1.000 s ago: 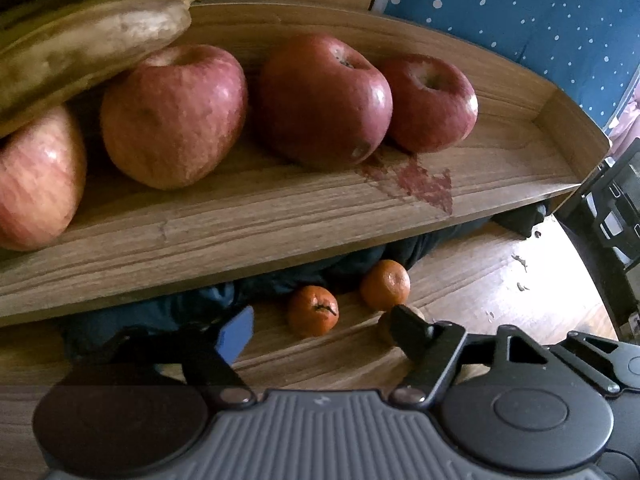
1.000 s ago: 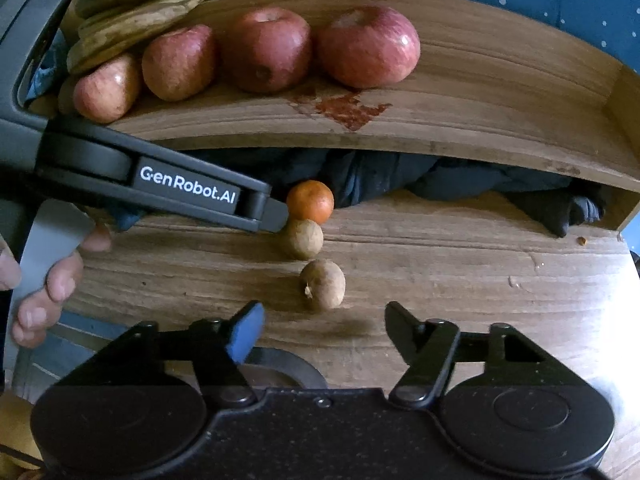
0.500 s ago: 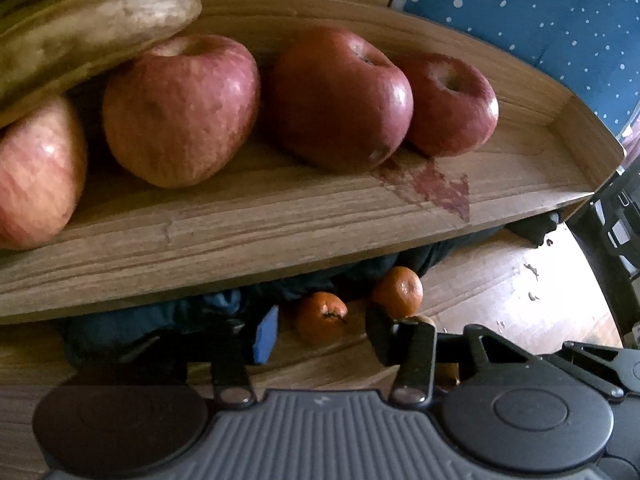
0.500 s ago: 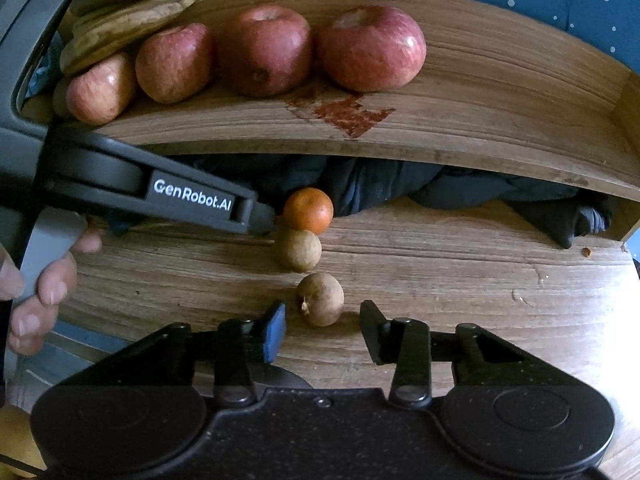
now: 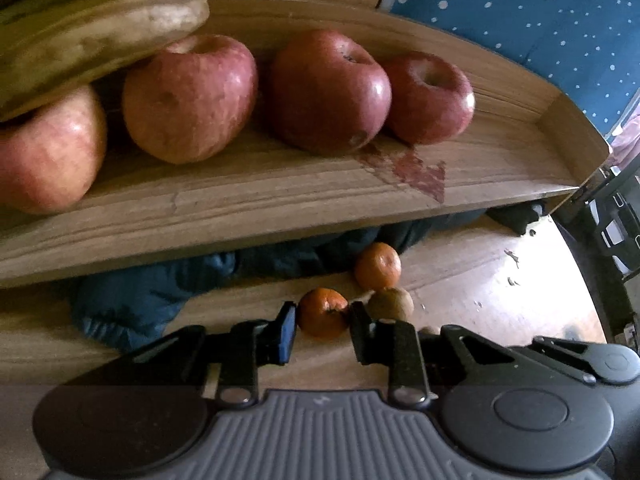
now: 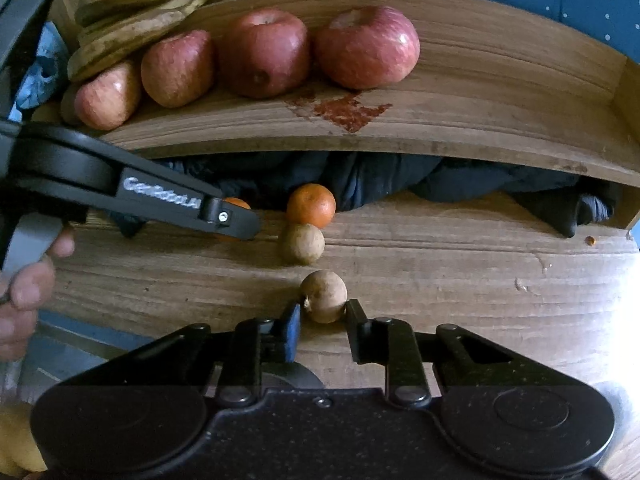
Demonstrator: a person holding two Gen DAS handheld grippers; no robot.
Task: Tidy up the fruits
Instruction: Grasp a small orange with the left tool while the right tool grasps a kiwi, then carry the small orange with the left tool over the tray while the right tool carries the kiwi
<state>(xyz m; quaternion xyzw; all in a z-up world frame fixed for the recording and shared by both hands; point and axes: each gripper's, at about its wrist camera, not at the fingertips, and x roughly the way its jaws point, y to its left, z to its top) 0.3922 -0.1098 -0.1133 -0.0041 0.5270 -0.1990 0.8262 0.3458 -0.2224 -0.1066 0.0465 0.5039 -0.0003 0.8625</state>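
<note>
Here, by label:
Left tool: fingers drawn in on either side of a small mandarin; whether the pads press it or stand just off it cannot be told; the mandarin sits on the wooden desk.
Right tool: fingers narrowed around a round brown fruit on the desk; contact cannot be told either.
Other small fruit: a second mandarin lies against the dark blue cloth under the shelf; a second brown fruit touches it on the near side.
Shelf: raised wooden shelf with a reddish stain; four red apples in a row; bananas resting on the leftmost apples.
Person's hand: grips the left tool's handle.
</note>
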